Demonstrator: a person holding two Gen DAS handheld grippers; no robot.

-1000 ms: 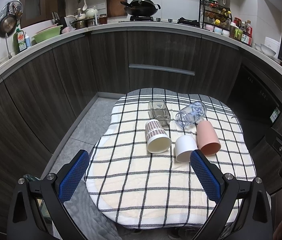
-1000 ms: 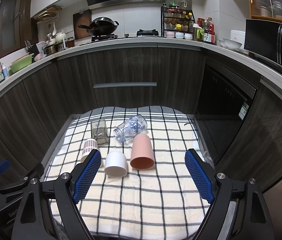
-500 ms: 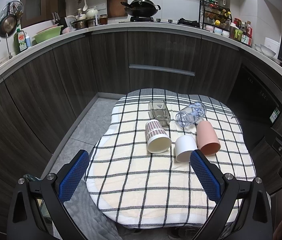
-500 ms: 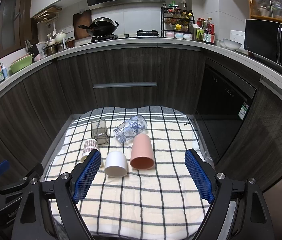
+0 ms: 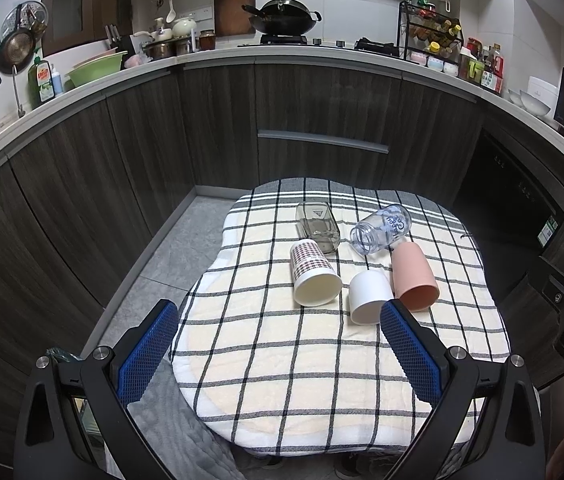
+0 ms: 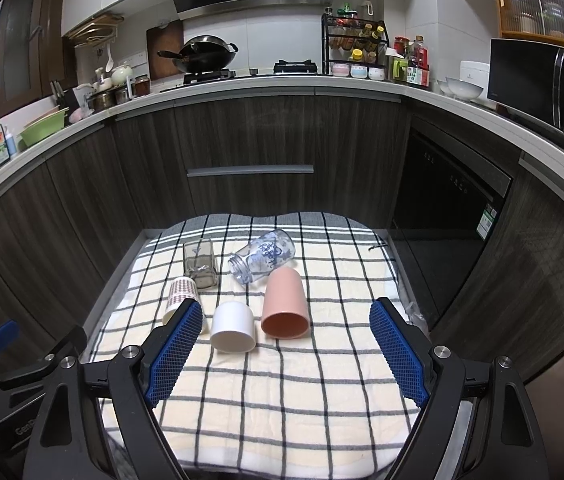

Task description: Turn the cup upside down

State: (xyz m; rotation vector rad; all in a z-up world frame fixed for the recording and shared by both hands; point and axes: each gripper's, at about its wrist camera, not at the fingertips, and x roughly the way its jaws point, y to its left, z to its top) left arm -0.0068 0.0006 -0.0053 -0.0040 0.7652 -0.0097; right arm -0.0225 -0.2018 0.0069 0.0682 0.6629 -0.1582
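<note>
Blue script on the clear bottle (image 5: 381, 229) near the checkered cloth's (image 5: 322, 360) far edge can't be read, too blurry. Patterned cup (image 6: 181, 295) is partly hidden behind a right gripper (image 6: 284, 344) finger in its view. Both left gripper (image 5: 278, 344) & right jaws are spread wide, nothing held.

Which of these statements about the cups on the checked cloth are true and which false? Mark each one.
1. All five vessels lie on their sides. True.
2. The pink cup lies left of the white cup. False: it lies to its right.
3. The left hand-held gripper grips the patterned paper cup. False: it is open, holding nothing.
4. The right hand-held gripper is open. True.
5. The clear bottle stands upright. False: it lies down.
</note>
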